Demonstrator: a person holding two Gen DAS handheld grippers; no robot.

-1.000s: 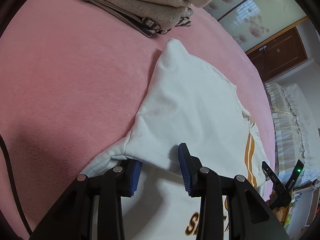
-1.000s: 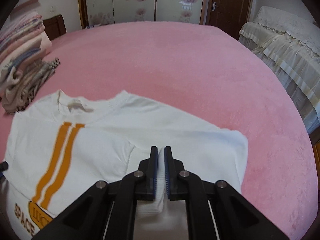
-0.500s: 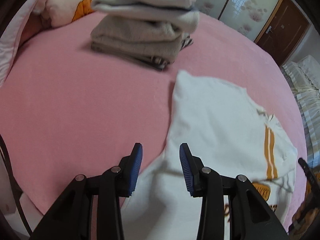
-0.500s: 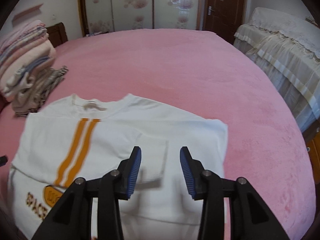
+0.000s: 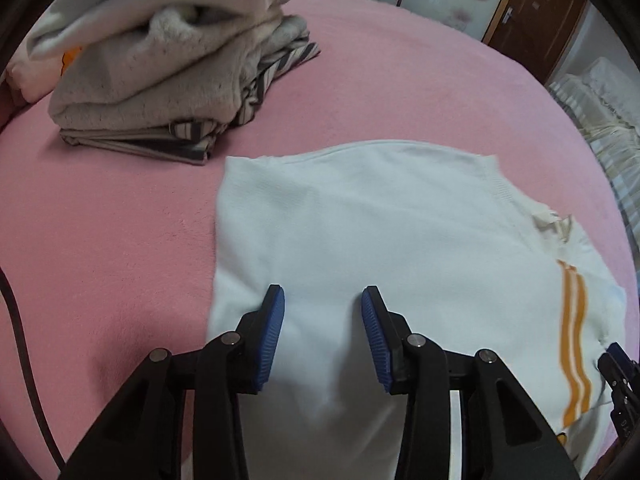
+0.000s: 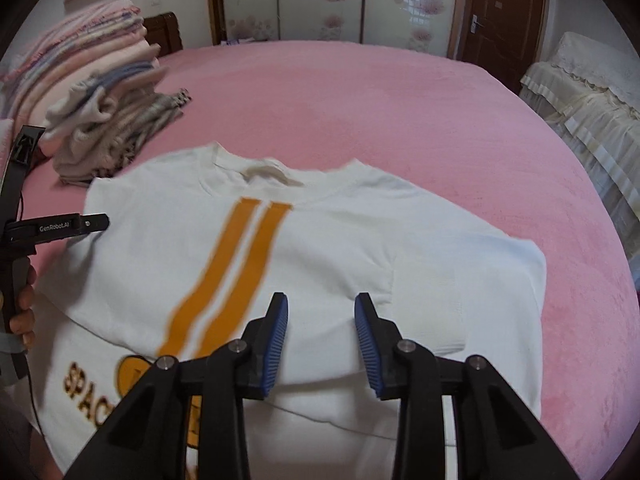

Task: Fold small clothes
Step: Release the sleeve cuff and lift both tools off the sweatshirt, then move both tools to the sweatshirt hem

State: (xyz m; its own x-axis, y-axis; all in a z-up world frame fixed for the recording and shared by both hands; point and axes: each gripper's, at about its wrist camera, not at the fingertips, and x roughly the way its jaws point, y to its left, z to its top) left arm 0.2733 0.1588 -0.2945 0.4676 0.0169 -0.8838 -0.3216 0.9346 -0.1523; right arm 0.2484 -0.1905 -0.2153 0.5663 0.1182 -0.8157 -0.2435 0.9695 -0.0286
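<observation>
Change since earlier: both sleeves of the white shirt (image 6: 328, 248), pinched or being carried a second ago, now lie folded across its body; the right hand-held gripper (image 6: 320, 320) was clamped on the sleeve cuff and let go, its jaws then closing a little; the left hand-held gripper (image 5: 323, 322) has swung over the shirt's left panel, its jaws opening a little.
Left hand-held gripper: released, blue pads apart above the folded white cloth, nothing between them.
Right hand-held gripper: released, pads apart over the shirt's middle, nothing pinched.
White shirt: flat on the pink bed (image 6: 400, 104), collar toward the far side, two orange stripes (image 6: 236, 264) running down the front, lettering at the near edge.
Folded clothes pile (image 5: 168, 64): on the bed, just beyond the shirt's left shoulder, apart from it.
Person's hand (image 6: 24, 304): at the left edge of the right wrist view, holding the left tool's handle.
</observation>
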